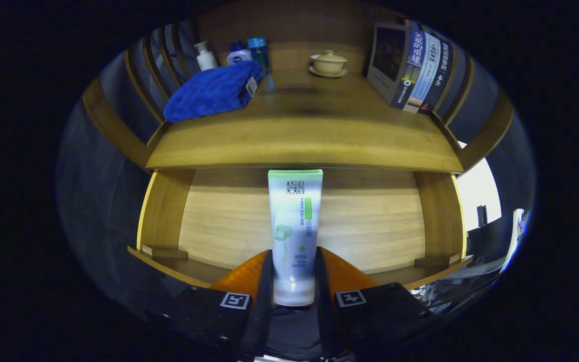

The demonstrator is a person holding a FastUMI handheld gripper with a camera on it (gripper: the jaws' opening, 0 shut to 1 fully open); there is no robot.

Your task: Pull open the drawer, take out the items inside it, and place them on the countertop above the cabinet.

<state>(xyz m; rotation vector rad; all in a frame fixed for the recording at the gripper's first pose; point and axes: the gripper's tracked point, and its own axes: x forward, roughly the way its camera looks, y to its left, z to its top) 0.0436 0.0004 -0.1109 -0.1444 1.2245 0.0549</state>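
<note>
Tube of cleanser stood clamped low between both fingers of the claw, light, soft-walled and slick, below the counter front edge.

Tube: cap end hidden between the gripper fingers, both pressing its sides; small print unreadable.
Drawer: front wall hidden below the fingers.
Bottles, 11 o'clock on the countertop: lower halves hidden behind the blue towel.
Books, 1 o'clock: far covers hidden.
Clutter, 4 o'clock beyond the drawer: blurred, unidentifiable.
</note>
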